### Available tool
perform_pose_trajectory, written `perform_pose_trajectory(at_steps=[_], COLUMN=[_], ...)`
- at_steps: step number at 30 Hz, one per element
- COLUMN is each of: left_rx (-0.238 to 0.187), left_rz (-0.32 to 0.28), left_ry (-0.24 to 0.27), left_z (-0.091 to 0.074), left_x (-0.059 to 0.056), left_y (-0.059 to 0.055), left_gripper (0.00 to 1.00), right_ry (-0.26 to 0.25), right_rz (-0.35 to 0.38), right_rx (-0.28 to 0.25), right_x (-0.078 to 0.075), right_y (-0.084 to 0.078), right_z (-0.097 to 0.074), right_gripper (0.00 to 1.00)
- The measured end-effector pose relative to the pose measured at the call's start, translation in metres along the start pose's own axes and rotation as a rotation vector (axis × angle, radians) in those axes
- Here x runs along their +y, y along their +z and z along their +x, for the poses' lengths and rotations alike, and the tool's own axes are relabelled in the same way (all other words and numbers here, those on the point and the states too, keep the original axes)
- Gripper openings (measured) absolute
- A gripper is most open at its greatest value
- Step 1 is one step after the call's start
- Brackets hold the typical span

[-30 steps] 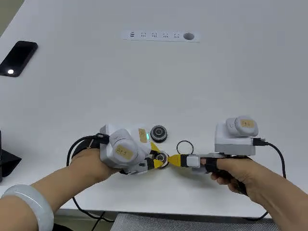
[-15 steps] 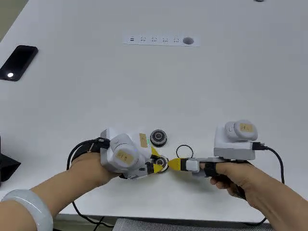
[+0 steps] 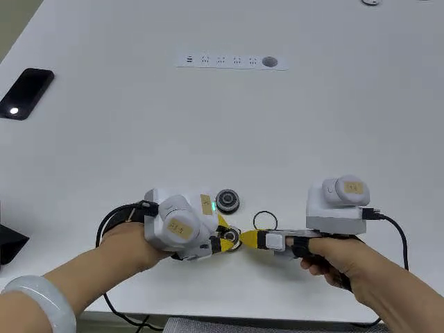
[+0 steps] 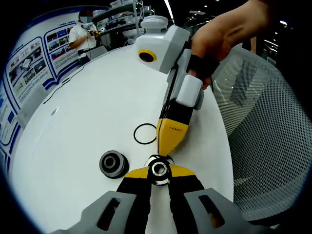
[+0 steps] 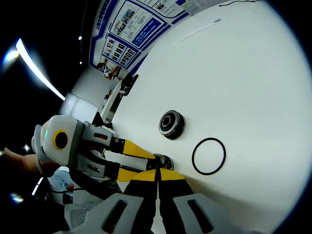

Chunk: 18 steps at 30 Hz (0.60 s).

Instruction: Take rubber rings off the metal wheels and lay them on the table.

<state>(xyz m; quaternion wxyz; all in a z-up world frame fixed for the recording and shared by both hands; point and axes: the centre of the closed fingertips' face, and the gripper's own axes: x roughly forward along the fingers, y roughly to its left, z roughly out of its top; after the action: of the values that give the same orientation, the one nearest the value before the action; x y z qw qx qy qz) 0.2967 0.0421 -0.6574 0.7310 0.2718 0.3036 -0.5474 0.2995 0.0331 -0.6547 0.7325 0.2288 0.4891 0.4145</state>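
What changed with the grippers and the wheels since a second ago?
Nothing visibly moved; just the view shifted a little. The left gripper still holds a wheel, and the right gripper still has its shut tip at that wheel. The ring and the other wheel lie on the table where they were.
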Motion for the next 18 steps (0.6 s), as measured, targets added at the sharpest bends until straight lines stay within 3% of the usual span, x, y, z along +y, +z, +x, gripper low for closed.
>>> perform_pose_trajectory(at_steps=[18], left_rx=[0.003], left_rz=[0.002], left_ry=[-0.003], left_z=[-0.0005], left_x=[0.0001], left_y=[-0.0015], left_gripper=[0.13], right_ry=[0.013], right_rz=[-0.004], right_rx=[-0.002], right_x=[0.0053], right_y=[-0.0008], right_z=[0.0012], right_gripper=[0.01])
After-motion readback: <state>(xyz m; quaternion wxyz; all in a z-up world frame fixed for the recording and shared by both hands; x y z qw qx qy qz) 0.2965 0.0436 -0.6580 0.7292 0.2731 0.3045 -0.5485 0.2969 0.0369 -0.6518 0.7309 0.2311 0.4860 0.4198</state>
